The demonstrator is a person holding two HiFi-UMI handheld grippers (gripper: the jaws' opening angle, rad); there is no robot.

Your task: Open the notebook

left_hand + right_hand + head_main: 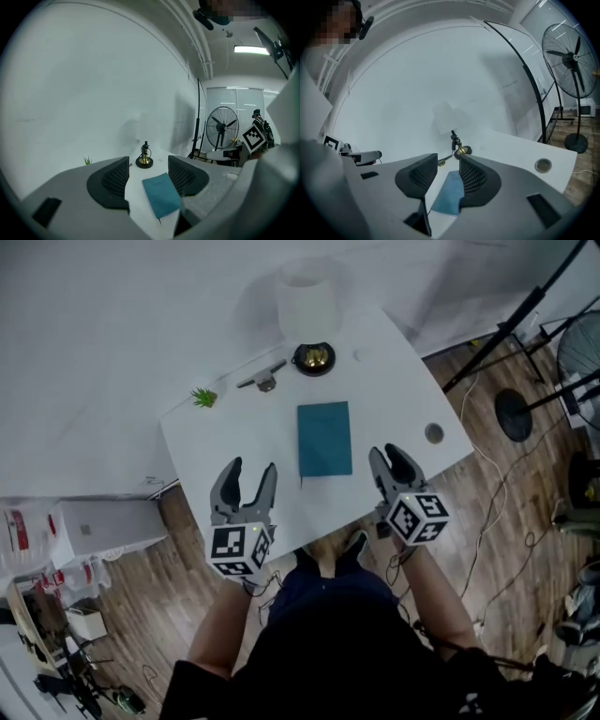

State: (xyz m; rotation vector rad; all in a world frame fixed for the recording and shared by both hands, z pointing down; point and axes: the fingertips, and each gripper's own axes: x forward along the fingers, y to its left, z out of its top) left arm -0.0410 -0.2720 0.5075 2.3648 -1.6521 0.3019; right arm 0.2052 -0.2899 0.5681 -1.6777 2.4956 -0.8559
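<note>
A closed teal notebook (324, 439) lies flat in the middle of the white table (216, 442), its long side running away from me. My left gripper (251, 474) hovers near the table's front edge, left of the notebook, open with nothing between its jaws. My right gripper (386, 457) hovers just right of the notebook's near corner, also open and empty. In the left gripper view the notebook (161, 194) shows between and beyond the jaws of the left gripper (147, 176). The right gripper view shows the notebook (449, 193) lying past the jaws of the right gripper (447, 171).
A lamp with a white shade (307, 298) and brass base (313, 357) stands at the table's far side. Beside it lie a metal piece (263, 379) and a small green plant (203, 397). A round grommet (433, 433) sits near the right edge. A fan (221, 126) and stands are on the floor at right.
</note>
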